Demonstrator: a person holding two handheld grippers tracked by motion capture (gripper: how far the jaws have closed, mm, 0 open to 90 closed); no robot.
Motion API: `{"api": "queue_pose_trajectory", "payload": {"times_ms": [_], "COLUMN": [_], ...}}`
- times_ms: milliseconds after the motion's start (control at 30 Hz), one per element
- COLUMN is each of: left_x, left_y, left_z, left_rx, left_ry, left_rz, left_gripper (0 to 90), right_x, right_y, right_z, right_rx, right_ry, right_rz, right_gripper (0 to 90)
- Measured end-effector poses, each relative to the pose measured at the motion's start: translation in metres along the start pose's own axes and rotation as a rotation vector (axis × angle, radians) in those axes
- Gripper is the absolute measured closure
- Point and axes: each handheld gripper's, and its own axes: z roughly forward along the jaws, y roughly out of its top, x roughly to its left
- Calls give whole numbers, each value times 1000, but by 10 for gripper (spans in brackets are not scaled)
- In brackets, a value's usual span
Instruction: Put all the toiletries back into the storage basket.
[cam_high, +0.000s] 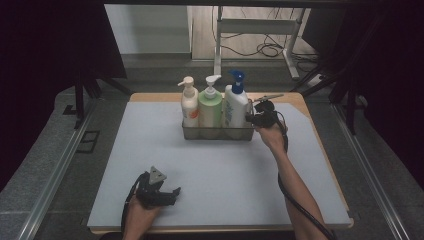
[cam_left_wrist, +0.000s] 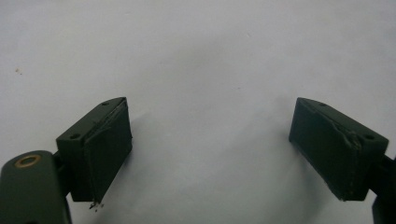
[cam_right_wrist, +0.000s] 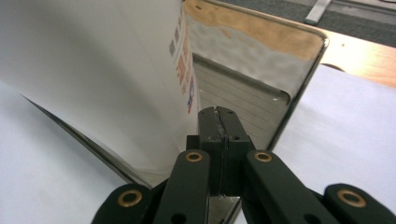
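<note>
Gripping the thin rim of the metal caddy (cam_high: 218, 133) at its right end, the right gripper (cam_high: 251, 119) has its jaws pressed together on the steel wall; in the right gripper view the two black pads meet almost flush, with the shiny edge of the caddy (cam_right_wrist: 299, 88) running up between them and away to the upper right. No earlier picture is to hand, so only the pinch itself can be told. The caddy stands toward the far middle of the pale grey table mat (cam_high: 150, 165), and it holds three pump bottles upright in a row: a cream bottle (cam_high: 189, 104) at the left, a green bottle (cam_high: 210, 106) in the middle, and a white bottle with a blue pump (cam_high: 236, 102) at the right, just beside the gripped end. In the right gripper view the white bottle (cam_right_wrist: 107, 70) looms large at the left, its printed label facing the caddy's inner wall. The right hand (cam_high: 272, 136) reaches in from the lower right, its cable trailing back along the forearm.

The left gripper (cam_high: 172, 192) lies low near the front left of the mat, well apart from the caddy, held by the left hand (cam_high: 142, 212). Its jaws stand spread wide with nothing between them, only bare mat (cam_left_wrist: 205, 70) under them
</note>
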Motion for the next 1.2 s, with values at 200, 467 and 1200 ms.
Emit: {"api": "queue_pose_trajectory", "payload": {"times_ms": [200, 467, 1200], "left_x": [0, 0, 0], "left_y": [0, 0, 0], "left_z": [0, 0, 0], "left_rx": [0, -2, -1], "left_ry": [0, -1, 1], "left_rz": [0, -2, 1], "left_gripper": [127, 127, 127], "right_x": [1, 2, 12], "right_y": [-3, -4, -6], "right_z": [7, 13, 21], "right_rx": [21, 44, 75], "right_ry": [7, 4, 16], "right_rz": [5, 6, -22], "right_gripper": [887, 883, 859]}}
